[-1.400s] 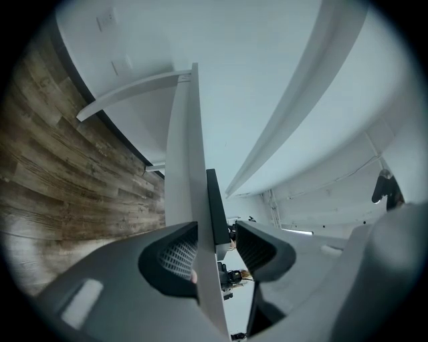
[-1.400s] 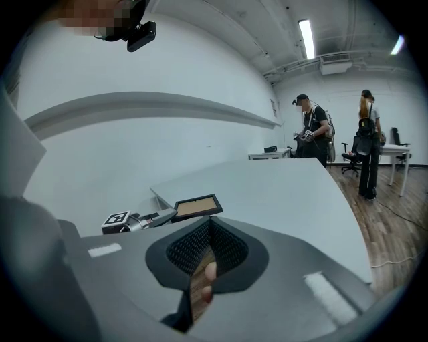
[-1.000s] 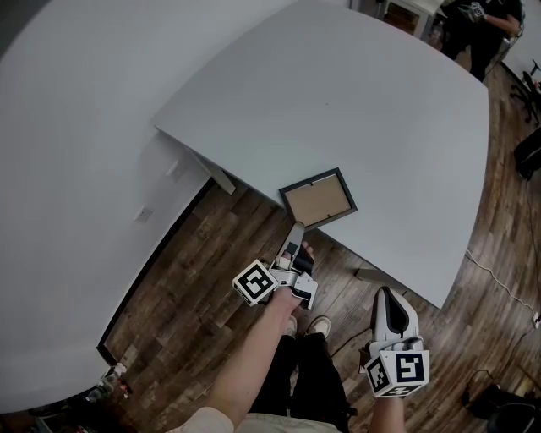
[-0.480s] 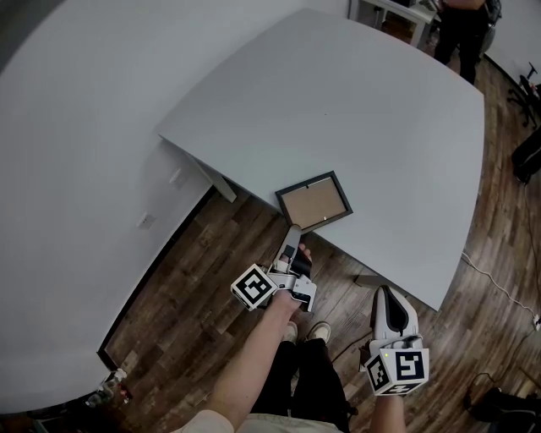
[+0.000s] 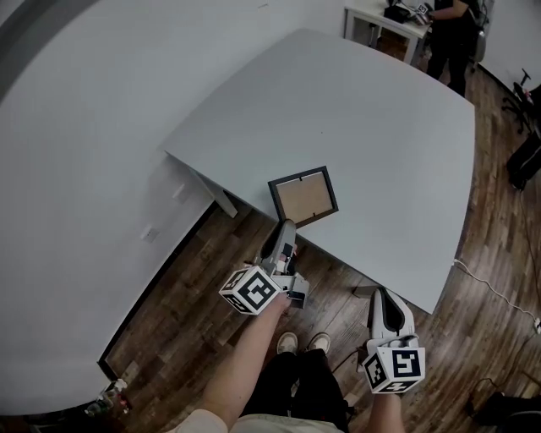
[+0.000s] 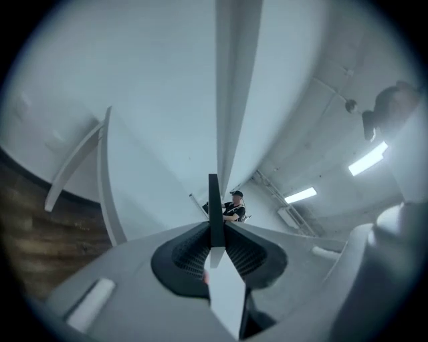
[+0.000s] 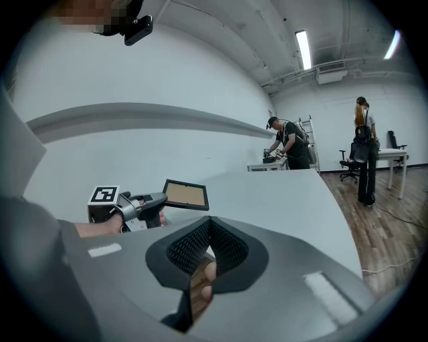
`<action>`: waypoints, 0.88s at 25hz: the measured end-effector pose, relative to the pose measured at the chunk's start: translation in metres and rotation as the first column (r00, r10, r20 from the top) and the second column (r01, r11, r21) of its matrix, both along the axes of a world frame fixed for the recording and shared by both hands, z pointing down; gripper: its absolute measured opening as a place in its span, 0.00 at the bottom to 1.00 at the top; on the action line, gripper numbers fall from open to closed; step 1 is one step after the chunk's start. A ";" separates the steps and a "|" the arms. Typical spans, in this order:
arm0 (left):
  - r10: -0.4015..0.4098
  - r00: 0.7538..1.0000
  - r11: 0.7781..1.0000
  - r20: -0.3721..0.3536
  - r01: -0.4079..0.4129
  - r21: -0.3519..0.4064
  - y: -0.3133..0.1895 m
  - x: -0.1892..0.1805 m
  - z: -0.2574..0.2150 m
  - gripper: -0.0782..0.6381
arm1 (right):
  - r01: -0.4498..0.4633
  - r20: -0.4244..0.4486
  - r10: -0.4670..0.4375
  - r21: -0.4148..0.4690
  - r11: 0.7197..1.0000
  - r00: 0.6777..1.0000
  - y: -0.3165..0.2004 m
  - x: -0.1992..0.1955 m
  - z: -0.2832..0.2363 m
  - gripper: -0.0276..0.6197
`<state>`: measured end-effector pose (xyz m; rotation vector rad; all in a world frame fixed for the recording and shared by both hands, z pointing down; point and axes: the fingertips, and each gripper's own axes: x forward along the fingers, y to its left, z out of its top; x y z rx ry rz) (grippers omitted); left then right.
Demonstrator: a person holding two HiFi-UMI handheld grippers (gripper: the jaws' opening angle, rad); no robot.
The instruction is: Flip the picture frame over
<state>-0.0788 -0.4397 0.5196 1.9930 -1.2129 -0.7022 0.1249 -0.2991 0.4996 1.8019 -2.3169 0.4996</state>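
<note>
The picture frame (image 5: 303, 196) has a black rim and shows its brown backing board. It sits at the near edge of the big grey table (image 5: 380, 127). My left gripper (image 5: 286, 230) is shut on the frame's near edge. In the left gripper view the frame (image 6: 213, 200) shows edge-on as a thin black strip pinched between the pads. From the right gripper view the frame (image 7: 186, 195) is tilted up off the table (image 7: 281, 200), held by the left gripper (image 7: 157, 200). My right gripper (image 5: 386, 309) hangs low over the floor, away from the table, shut with nothing in it (image 7: 208, 230).
A white wall (image 5: 76, 127) runs along the left, close to the table's left corner. A table leg (image 5: 221, 201) stands below that edge. A person (image 5: 446, 34) stands by a small white table (image 5: 380, 19) at the back. My shoes (image 5: 303, 342) are on the wooden floor.
The left gripper and the frame have shifted slightly left along the table edge, and the frame looks tilted more. The right gripper has barely moved.
</note>
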 end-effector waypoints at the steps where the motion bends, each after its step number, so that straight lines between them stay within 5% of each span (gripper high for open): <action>1: -0.002 0.998 1.000 0.062 0.000 0.024 0.001 0.001 -0.009 0.21 | -0.003 0.001 0.003 0.004 1.000 1.000 0.000 0.001 -0.002 0.09; 3: -0.011 0.981 0.996 0.194 -0.006 0.086 0.001 0.003 -0.028 0.21 | -0.009 0.001 0.009 0.012 1.000 1.000 0.000 0.004 -0.006 0.09; 5: -0.036 0.937 0.986 0.349 -0.023 0.163 0.003 0.007 -0.047 0.21 | -0.014 0.001 0.014 0.022 1.000 1.000 -0.003 0.006 -0.011 0.09; 10: -0.131 0.721 0.945 0.681 -0.118 0.306 0.009 0.025 -0.073 0.21 | -0.025 0.008 0.024 0.039 0.999 1.000 -0.006 0.011 -0.018 0.09; 13: -0.191 0.532 0.921 0.825 -0.193 0.337 0.008 0.034 -0.070 0.21 | -0.023 0.004 0.023 0.043 0.999 1.000 -0.007 0.012 -0.022 0.09; 19: -0.263 0.059 0.851 0.963 -0.456 0.260 0.016 0.076 -0.036 0.21 | -0.033 0.008 0.032 0.039 0.999 0.999 -0.005 0.019 -0.021 0.09; 22: -0.294 -0.109 0.815 0.950 -0.548 0.189 0.020 0.089 -0.011 0.21 | -0.032 0.008 0.032 0.038 0.999 0.999 -0.006 0.020 -0.019 0.09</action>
